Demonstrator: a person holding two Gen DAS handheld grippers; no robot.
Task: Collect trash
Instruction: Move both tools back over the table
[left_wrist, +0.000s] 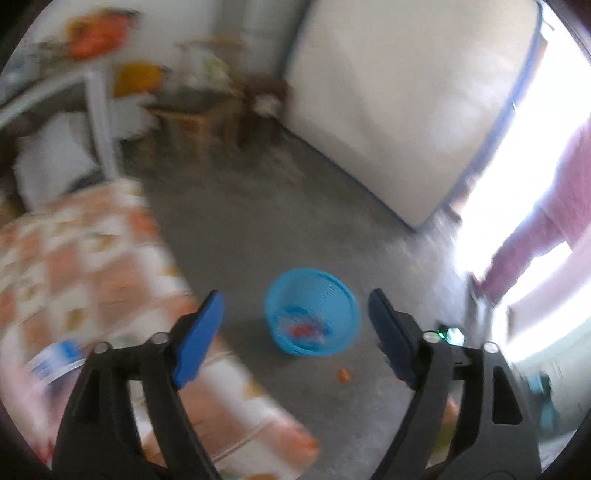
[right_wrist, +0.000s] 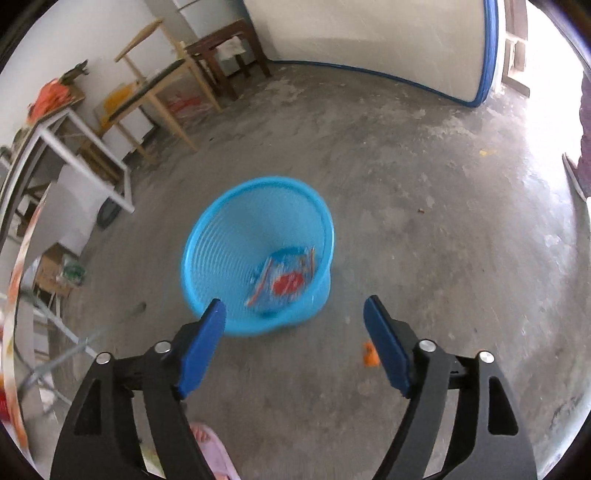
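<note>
A blue plastic basket (right_wrist: 236, 236) stands on the concrete floor with a red and blue wrapper (right_wrist: 286, 280) inside; it also shows in the left wrist view (left_wrist: 332, 291). My right gripper (right_wrist: 293, 341) is open and empty, just above and in front of the basket. My left gripper (left_wrist: 295, 332) is open and empty, higher up, with the basket between its fingers in view. A small orange scrap (right_wrist: 370, 355) lies on the floor by the right gripper's right finger; it shows in the left wrist view too (left_wrist: 343, 374). A blue and white wrapper (left_wrist: 55, 360) lies on the table, blurred.
A table with an orange and white cloth (left_wrist: 92, 258) is at the left. Wooden stools (right_wrist: 229, 51) and a metal frame (right_wrist: 92, 155) stand along the back wall. A white board with blue trim (right_wrist: 369, 37) leans at the back. A person in pink (left_wrist: 546, 229) is at the right.
</note>
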